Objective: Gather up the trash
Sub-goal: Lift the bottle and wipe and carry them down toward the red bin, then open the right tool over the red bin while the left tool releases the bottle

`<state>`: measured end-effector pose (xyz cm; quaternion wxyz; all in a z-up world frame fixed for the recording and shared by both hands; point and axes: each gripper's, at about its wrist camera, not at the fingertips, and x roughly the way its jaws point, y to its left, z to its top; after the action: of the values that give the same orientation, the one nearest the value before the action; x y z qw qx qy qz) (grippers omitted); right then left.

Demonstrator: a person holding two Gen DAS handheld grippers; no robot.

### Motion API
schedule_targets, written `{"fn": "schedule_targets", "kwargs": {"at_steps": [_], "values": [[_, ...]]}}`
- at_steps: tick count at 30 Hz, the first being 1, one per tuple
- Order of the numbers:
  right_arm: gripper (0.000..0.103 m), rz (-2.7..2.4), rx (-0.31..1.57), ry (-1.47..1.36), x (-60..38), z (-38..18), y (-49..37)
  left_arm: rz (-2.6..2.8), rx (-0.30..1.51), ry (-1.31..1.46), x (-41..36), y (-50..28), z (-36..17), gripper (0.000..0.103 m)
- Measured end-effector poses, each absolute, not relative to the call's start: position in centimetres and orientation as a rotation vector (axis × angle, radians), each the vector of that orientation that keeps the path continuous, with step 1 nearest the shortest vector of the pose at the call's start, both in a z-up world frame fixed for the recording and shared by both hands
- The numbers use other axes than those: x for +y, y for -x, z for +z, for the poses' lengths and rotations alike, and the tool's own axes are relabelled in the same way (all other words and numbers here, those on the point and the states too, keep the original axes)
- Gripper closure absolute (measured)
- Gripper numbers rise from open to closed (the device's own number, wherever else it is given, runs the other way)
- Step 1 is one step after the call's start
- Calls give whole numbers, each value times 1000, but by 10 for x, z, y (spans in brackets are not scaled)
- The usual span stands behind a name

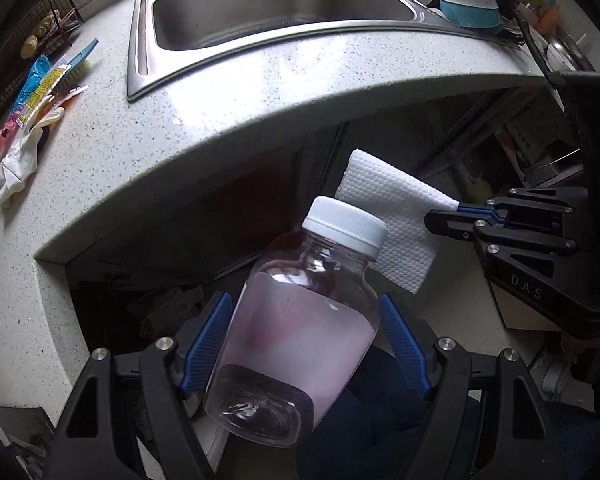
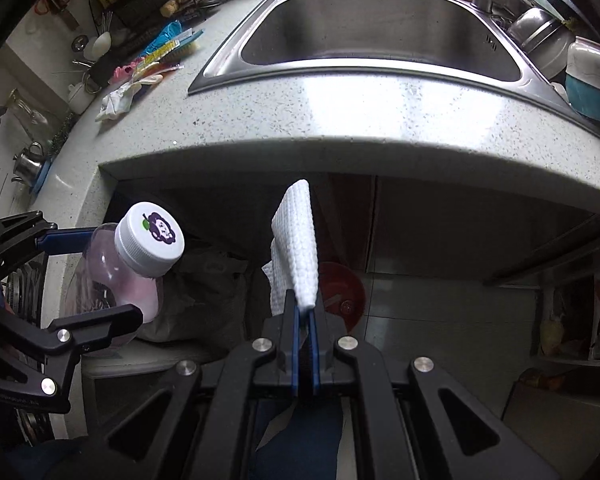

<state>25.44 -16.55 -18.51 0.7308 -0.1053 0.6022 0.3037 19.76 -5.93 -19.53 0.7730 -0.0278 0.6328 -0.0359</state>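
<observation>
A clear plastic bottle (image 1: 296, 332) with a pale pink label and a white cap sits between the blue pads of my left gripper (image 1: 306, 320), which is shut on its body. The same bottle (image 2: 140, 264) shows at the left of the right wrist view, its cap printed with a purple grape figure. My right gripper (image 2: 306, 312) is shut on a folded white paper towel (image 2: 298, 248) that sticks up from its pads. In the left wrist view that paper towel (image 1: 392, 216) hangs from the right gripper (image 1: 452, 216) behind the bottle. Both grippers are in front of and below the counter edge.
A speckled grey countertop (image 2: 340, 116) holds a steel sink (image 2: 380, 36). Wrappers, a brush and a white glove (image 1: 16, 164) lie at its left. Bowls and pots (image 2: 588, 76) are stacked at the sink's right. Below are dark cabinet space, a dark bag (image 2: 208, 292), a red basin (image 2: 340, 292) and tiled floor.
</observation>
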Motion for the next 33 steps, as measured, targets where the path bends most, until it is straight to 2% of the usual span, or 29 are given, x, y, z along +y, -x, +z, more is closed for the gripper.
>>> {"fn": "schedule_targets", "kwargs": {"at_steps": [9, 18, 24, 30, 31, 32, 33], "values": [[99, 681, 1461, 232, -158, -319, -258, 19, 1431, 215, -56, -202, -328, 29], [99, 689, 1585, 214, -145, -471, -259, 79, 1479, 170, -49, -205, -457, 30], [99, 668, 1604, 214, -131, -542, -258, 106, 1521, 181, -34, -205, -511, 30], [99, 668, 1594, 234, -123, -571, -251, 94, 1544, 185, -30, -200, -534, 30], [95, 665, 1590, 248, -124, -570, -251, 90, 1546, 186, -31, -201, -534, 30], [86, 661, 1573, 268, -125, -569, -252, 86, 1545, 189, -32, -201, -534, 31], [57, 650, 1542, 283, -126, -564, -254, 80, 1542, 189, -30, -201, -535, 31]]}}
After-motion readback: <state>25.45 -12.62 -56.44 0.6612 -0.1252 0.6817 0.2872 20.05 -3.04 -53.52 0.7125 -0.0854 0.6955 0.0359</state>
